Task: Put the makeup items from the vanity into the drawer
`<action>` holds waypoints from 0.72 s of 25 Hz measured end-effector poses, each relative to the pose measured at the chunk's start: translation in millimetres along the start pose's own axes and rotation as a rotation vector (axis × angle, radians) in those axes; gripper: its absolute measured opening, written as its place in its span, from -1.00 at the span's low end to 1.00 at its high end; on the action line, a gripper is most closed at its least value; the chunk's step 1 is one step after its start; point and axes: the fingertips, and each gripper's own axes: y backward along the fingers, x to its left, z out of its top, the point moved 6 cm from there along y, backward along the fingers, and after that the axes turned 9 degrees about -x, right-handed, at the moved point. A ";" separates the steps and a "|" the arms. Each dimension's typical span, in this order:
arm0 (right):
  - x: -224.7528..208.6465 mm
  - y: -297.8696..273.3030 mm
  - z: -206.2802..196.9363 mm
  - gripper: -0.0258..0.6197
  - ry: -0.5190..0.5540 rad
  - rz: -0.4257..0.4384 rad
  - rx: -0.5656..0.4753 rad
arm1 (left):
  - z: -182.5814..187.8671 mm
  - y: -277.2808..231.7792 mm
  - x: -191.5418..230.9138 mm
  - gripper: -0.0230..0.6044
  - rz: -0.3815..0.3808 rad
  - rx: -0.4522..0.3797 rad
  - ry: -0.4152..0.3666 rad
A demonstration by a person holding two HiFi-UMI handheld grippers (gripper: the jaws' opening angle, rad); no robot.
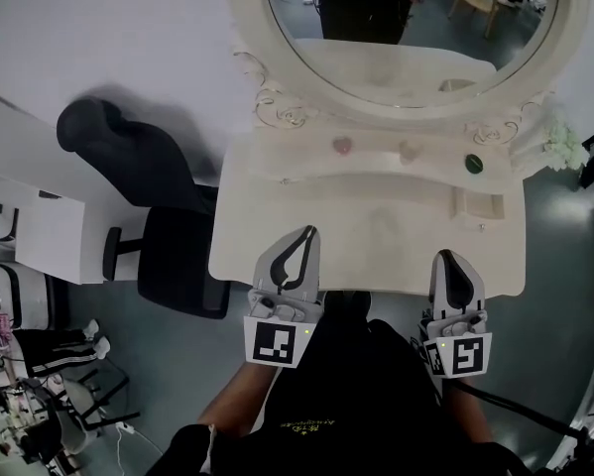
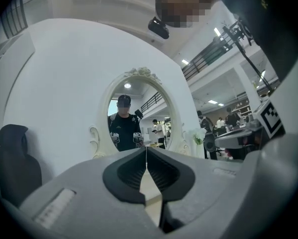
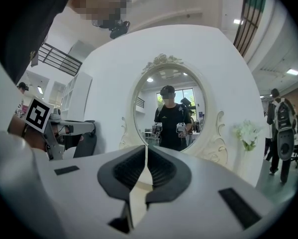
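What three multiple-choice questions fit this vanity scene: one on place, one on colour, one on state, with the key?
1. Where does the black chair stand? A. left of the vanity B. right of it C. on top of it
2. What colour is the round item at the shelf's right end? A. green B. orange C. blue
3. How is the left gripper? A. wide open B. shut on something C. shut, empty
Key: 1 A, the head view shows it by the vanity's left edge; 2 A, it looks dark green; 3 C, its tips meet with nothing between.
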 end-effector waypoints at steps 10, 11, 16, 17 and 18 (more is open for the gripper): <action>-6.2 -11.4 -4.4 -0.87 -0.002 0.006 0.006 | -9.1 -11.5 1.9 -0.85 -0.007 -0.004 0.068; -7.2 -12.2 -4.7 -0.87 -0.001 0.005 0.008 | -10.9 -12.9 2.6 -0.83 -0.006 -0.010 0.088; -14.7 -13.1 -2.9 -0.87 0.003 -0.019 0.014 | -22.3 -24.6 13.0 0.14 0.021 -0.041 0.130; -16.9 -12.1 -2.0 -0.87 0.003 -0.027 0.014 | -26.4 -28.9 15.7 0.19 0.023 -0.039 0.125; -19.3 -11.0 -1.2 -0.87 0.002 -0.036 0.014 | -31.3 -34.2 18.6 0.26 0.021 -0.033 0.123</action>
